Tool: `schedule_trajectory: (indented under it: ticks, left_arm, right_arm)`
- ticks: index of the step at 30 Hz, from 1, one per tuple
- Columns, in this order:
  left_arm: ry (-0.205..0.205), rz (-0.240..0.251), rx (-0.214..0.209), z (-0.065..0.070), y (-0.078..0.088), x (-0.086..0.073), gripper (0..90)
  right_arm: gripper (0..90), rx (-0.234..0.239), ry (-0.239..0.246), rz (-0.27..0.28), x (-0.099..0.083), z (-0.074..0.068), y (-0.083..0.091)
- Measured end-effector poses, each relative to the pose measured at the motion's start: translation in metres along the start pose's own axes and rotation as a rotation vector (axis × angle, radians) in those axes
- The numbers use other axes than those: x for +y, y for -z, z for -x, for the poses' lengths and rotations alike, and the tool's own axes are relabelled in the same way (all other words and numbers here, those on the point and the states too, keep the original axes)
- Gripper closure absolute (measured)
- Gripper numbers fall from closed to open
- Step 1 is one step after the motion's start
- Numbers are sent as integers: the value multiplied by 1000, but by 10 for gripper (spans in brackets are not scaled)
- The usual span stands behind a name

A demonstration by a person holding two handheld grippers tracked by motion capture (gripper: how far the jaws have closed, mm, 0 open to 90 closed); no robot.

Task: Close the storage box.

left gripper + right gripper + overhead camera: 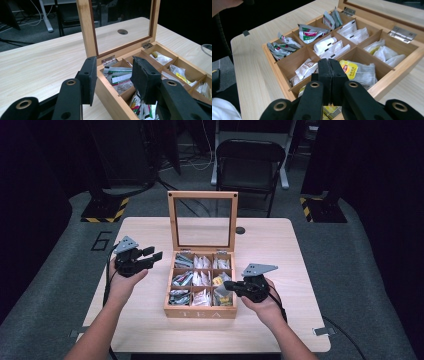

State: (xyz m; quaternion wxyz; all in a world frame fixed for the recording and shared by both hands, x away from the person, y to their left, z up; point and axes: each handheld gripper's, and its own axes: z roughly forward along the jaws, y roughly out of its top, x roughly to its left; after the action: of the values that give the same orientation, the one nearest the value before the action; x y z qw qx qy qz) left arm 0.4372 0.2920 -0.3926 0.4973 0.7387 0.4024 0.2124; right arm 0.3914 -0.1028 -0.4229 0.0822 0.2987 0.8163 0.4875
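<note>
- The tea box (200,312) stands on the table (280,245) between the two hands, its glass lid (202,220) upright behind the nine compartments of tea bags.
- The right gripper (329,65) has its jaws pressed flat together. A yellow packet shows just under its body, but I cannot tell whether the pads pinch any of it.
- Just beyond its tips and to their right lies a yellow-tag bag (359,71) in the middle compartment of the near-side column; the white sachets (329,47) are further ahead.
- The left gripper (113,72) is part open and empty, hovering beside the box's left wall, with the back-left compartment straight ahead of its jaws.
- Judging by this, the step is picking a bag from the right column. To do it well:
  - lift straight up so the bag clears the dividers;
  - pinch paper only, not the wooden wall;
  - let the left gripper brace the box wall if the box drags.
</note>
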Motion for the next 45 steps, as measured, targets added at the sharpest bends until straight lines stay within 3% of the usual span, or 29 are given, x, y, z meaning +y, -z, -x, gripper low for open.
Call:
schedule_trajectory:
  ticks: [29, 45]
  left_arm:
    - [1, 14, 3, -2, 5, 4, 556]
    - [1, 15, 7, -2, 7, 5, 556]
  right_arm:
    - [893, -88, 9, 58, 41, 22, 46]
    - [892, -166, -24, 75, 38, 41, 74]
